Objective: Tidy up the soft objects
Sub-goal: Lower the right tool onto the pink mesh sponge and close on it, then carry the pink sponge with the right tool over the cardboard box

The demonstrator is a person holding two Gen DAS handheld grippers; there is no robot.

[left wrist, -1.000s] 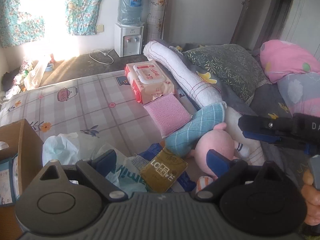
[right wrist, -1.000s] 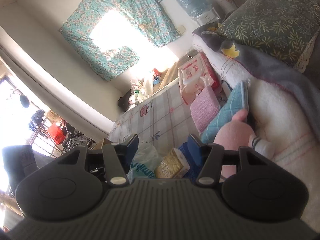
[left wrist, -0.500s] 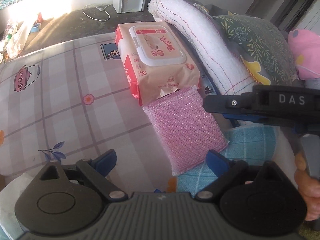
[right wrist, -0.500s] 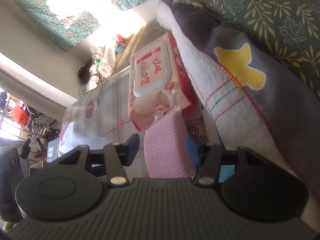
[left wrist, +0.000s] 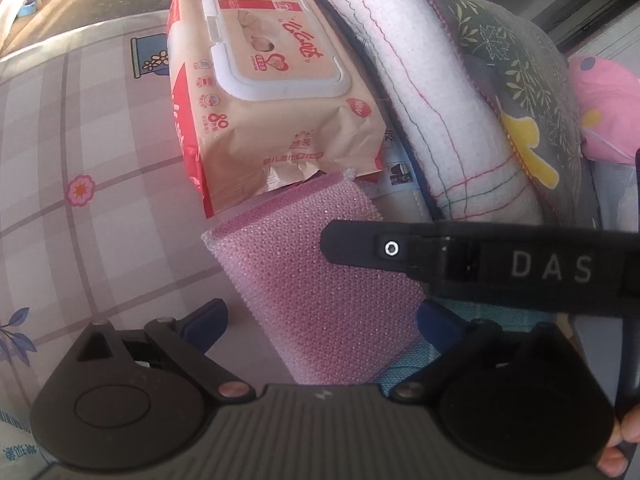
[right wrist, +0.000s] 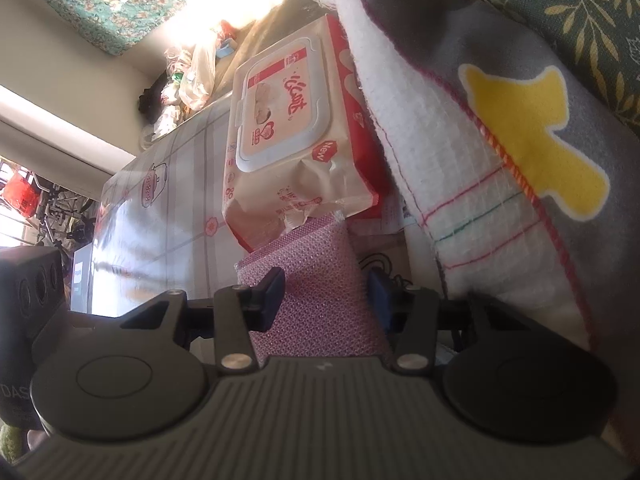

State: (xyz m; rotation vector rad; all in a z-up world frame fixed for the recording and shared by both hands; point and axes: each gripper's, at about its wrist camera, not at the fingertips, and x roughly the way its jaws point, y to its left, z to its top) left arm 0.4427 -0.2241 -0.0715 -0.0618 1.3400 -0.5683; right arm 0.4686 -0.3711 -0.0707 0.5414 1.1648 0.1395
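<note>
The bed (left wrist: 80,128), covered in a checked sheet with small flower and teapot prints, carries everything here, and its right side is heaped with bedding: a leaf-print pillow (left wrist: 516,52) lies farthest right, and a white rolled blanket (left wrist: 420,92) with coloured stitching runs along its left edge from far to near. That roll acts as a wall, so the smaller things sit crowded in the strip just left of it.

A pack of wet wipes (left wrist: 272,92) lies flat in that strip, lid up, towards the far side. Its torn near end overhangs the far edge of the pink sponge (left wrist: 320,280), the soft thing being handled now, which lies flat on the sheet between the wipes and the cameras. Its near right corner rests over a blue checked cloth (left wrist: 404,372).

The right gripper (right wrist: 326,292) reaches in from the right, low over the sponge, with the sponge squarely between its two blue pads. Its jaws are closing; the pads look just beside the sponge's long edges, and I cannot tell whether they press on it yet. Straddling the narrow width probably gives the surest pinch on something this squashy.

The left gripper (left wrist: 320,324) hangs over the sponge's near end with its jaws opening, at full spread and clear of the sponge, seemingly ready to steady or take it.
</note>
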